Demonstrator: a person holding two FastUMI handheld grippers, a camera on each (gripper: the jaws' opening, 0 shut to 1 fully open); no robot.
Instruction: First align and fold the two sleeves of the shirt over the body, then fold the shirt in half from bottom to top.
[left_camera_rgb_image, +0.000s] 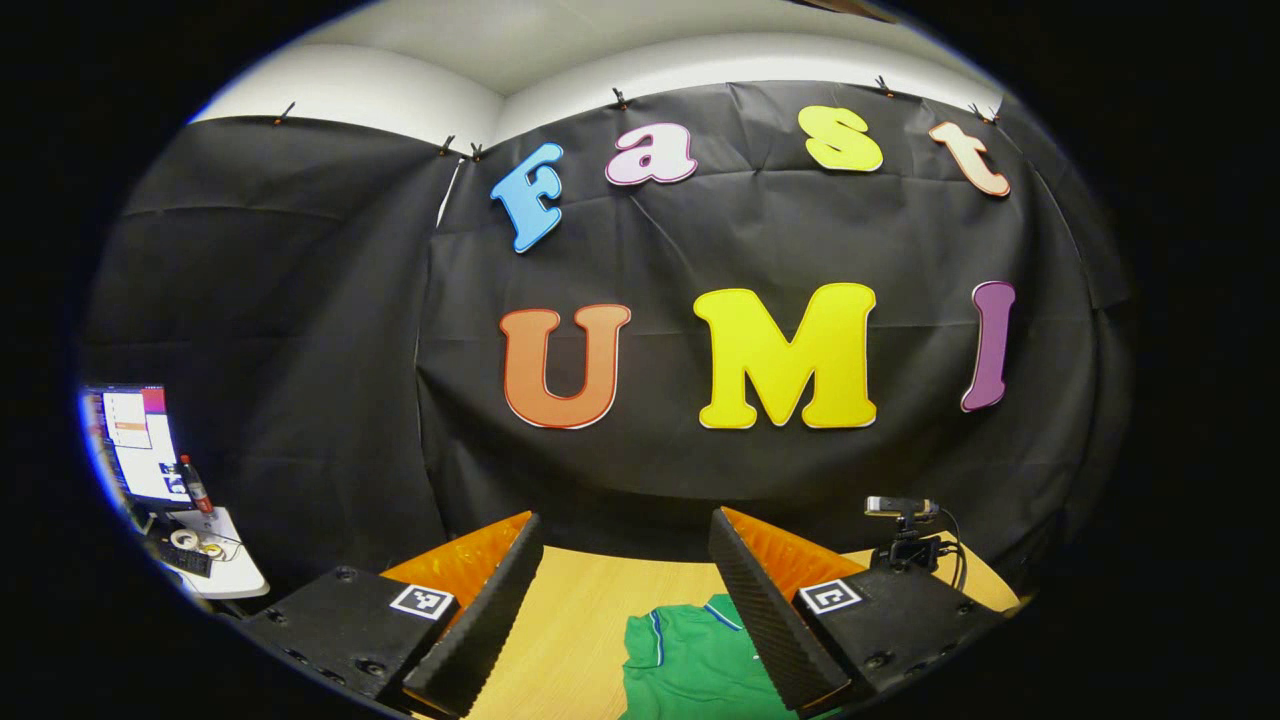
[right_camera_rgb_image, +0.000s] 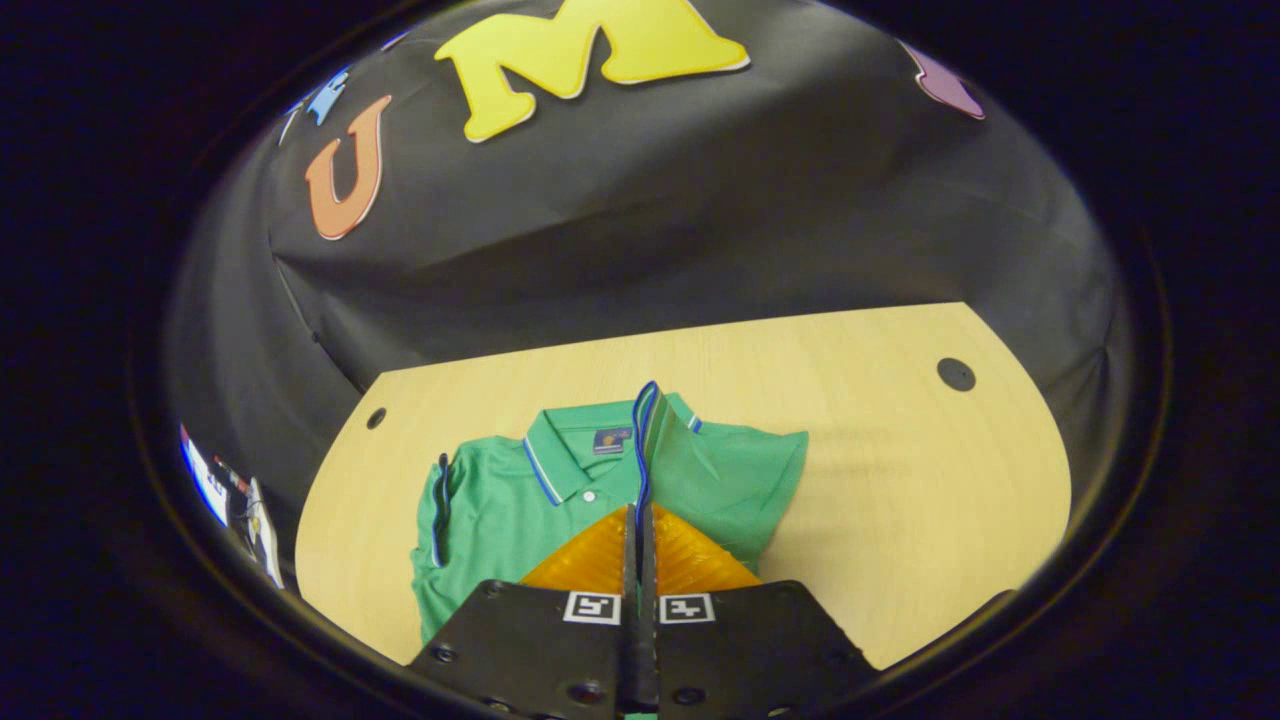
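Observation:
A green polo shirt (right_camera_rgb_image: 500, 510) lies flat on the wooden table (right_camera_rgb_image: 900, 480), collar pointing toward the far wall. One sleeve, with its blue-trimmed cuff (right_camera_rgb_image: 438, 505), lies folded over the body. My right gripper (right_camera_rgb_image: 638, 512) is shut on the other sleeve's blue-trimmed cuff (right_camera_rgb_image: 642, 440), which stands up on edge above the shirt's chest. In the left gripper view my left gripper (left_camera_rgb_image: 625, 525) is open and held high, level with the wall, with nothing between its fingers. Part of the shirt (left_camera_rgb_image: 690, 655) shows below it.
A small camera on a stand (left_camera_rgb_image: 903, 525) sits at the table's far right edge. To the left stand a monitor (left_camera_rgb_image: 135, 440) and a side table with a bottle (left_camera_rgb_image: 195, 485). The tabletop has cable holes (right_camera_rgb_image: 956, 374).

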